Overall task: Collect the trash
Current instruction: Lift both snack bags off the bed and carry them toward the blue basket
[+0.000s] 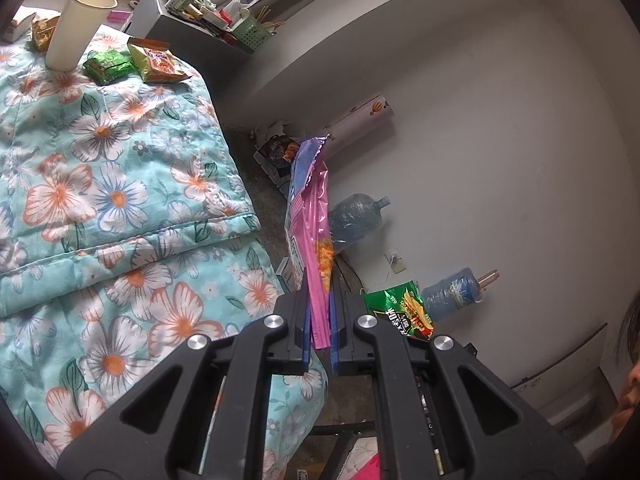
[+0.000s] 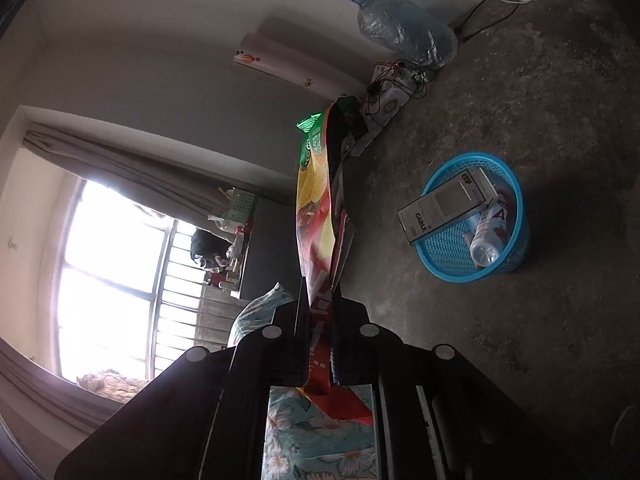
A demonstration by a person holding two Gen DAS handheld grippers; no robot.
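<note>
My left gripper (image 1: 320,292) is shut on a pink and purple snack wrapper (image 1: 314,216) that sticks forward past the bed's edge, over the floor. In the left wrist view the green and red snack bag (image 1: 404,312) shows to the right, beside the left fingers. My right gripper (image 2: 320,292) is shut on that green, yellow and red snack bag (image 2: 316,200), held edge-on above the concrete floor. A blue mesh basket (image 2: 516,216) stands on the floor to the right of it, holding a white box (image 2: 444,204) and a plastic bottle (image 2: 486,240). On the bed lie a paper cup (image 1: 76,28), a green packet (image 1: 108,65) and an orange packet (image 1: 158,62).
A floral quilt (image 1: 100,200) covers the bed at left. Water jugs (image 1: 356,218) (image 1: 454,292) and a paper roll (image 1: 360,120) lie by the wall. A cluttered desk (image 1: 208,20) stands at the back. A large jug (image 2: 404,28) and a power strip with cables (image 2: 394,88) lie beyond the basket.
</note>
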